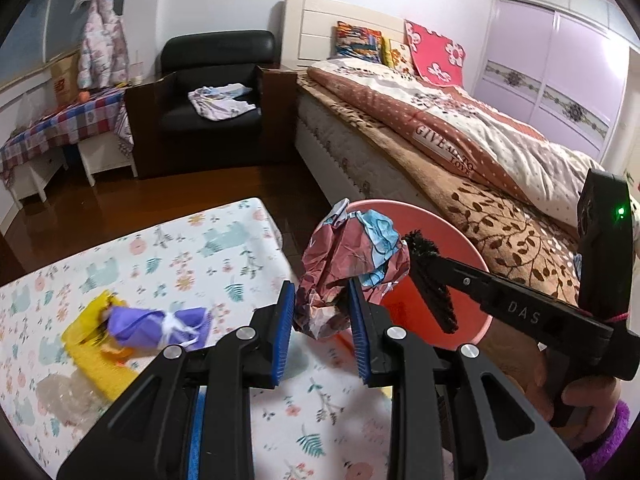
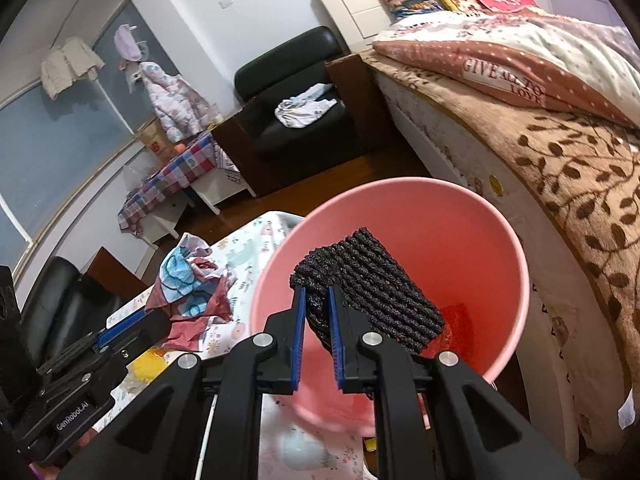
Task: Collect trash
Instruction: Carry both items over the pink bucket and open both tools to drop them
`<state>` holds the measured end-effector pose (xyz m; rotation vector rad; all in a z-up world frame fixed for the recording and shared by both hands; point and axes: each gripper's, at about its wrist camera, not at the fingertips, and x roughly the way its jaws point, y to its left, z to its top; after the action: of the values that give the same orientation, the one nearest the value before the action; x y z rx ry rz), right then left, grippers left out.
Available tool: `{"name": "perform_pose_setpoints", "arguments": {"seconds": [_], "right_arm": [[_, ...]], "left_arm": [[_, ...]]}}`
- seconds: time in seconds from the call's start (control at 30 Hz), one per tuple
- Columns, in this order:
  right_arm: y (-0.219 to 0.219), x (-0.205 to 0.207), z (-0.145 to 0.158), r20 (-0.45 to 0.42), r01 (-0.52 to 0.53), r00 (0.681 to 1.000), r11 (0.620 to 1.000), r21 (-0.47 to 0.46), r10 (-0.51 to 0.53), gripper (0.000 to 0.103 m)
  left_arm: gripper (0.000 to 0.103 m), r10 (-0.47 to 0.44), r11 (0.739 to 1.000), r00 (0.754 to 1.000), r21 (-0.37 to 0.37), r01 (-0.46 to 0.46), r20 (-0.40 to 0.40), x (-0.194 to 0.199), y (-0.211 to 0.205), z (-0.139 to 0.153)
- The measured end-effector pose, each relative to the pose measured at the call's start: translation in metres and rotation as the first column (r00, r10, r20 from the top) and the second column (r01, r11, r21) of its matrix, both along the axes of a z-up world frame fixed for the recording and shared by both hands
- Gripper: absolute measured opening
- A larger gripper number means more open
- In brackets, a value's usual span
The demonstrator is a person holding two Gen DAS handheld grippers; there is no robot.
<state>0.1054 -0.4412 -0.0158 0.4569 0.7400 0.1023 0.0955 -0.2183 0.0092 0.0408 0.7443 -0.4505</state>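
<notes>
Both grippers gripped trash: the left (image 1: 322, 312) pinched crumpled paper (image 1: 348, 256), the right (image 2: 317, 312) black mesh (image 2: 372, 280) over the bucket (image 2: 492, 216).

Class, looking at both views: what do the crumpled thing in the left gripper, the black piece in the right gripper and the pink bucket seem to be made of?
Crumpled wrapper: probably printed paper or thin foil, with sharp creases. Black piece: knitted or woven fibre, matte, ribbed rows. Pink bucket: likely plastic, smooth with a slight sheen.

Matte black two-finger left gripper (image 1: 322, 312) with ribbed blue pads and silver pivot screws, matching black right gripper (image 2: 317, 312), white "DAS" and "GenRobot.AI" lettering, green indicator light, fuzzy purple sleeve cuff (image 1: 612, 428)
</notes>
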Motion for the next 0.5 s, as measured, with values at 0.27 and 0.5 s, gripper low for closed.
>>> {"name": "perform_pose_setpoints", "arguments": {"seconds": [0.27, 0.5], "right_arm": [[-0.015, 0.004, -0.01, -0.018, 0.027, 0.999, 1.0, 0.004, -0.026, 0.012], [-0.02, 0.005, -0.016, -0.027, 0.041, 0.999, 0.999, 0.004, -0.041, 0.012]], "left_arm": [[0.027, -0.024, 1.0, 1.0, 0.017, 0.024, -0.019, 0.012, -0.022, -0.01], [0.028, -0.037, 0.999, 0.999, 0.03, 0.038, -0.03, 0.018, -0.033, -0.018]]}}
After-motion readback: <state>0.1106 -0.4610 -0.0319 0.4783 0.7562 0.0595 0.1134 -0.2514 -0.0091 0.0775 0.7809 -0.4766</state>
